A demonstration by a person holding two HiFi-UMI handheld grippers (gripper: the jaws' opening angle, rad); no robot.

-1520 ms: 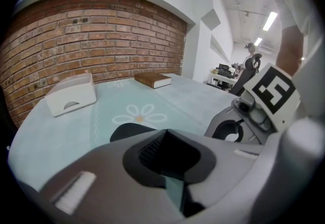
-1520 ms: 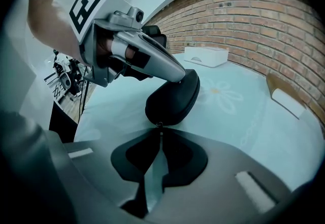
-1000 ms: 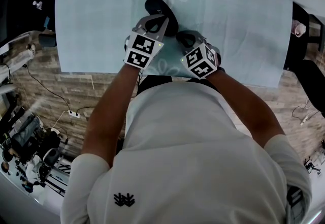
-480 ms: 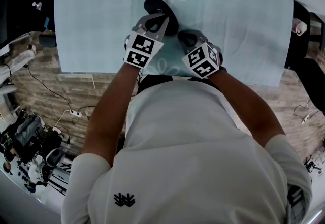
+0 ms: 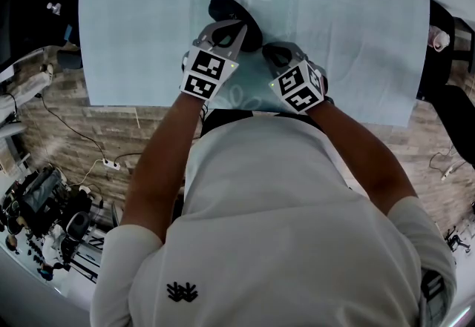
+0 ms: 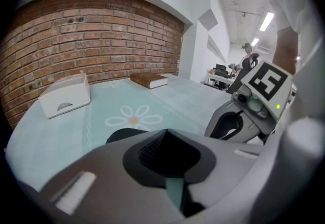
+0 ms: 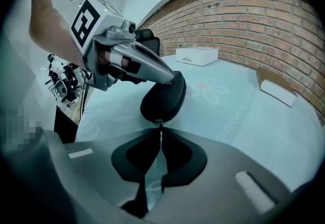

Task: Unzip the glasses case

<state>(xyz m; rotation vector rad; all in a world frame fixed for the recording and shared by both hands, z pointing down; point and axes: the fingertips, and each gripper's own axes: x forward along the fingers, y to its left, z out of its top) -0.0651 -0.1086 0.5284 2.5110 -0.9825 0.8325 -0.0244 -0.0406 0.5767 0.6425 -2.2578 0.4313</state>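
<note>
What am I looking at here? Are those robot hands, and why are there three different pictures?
There is no robot. A person holds a hand-held gripper in each hand. One picture comes from a camera on the person's head, looking steeply down. The other two come from cameras riding on each gripper, looking along its jaws. The cubes with square markers are part of the grippers.

On the table lies a pale blue cloth with daisies, and on it a black glasses case, a white box and a book.

The right gripper has its jaws shut on the case's small zipper pull. The left gripper has its jaws together, tips against the case. I cannot tell whether it is pinching or just pressing.
</note>
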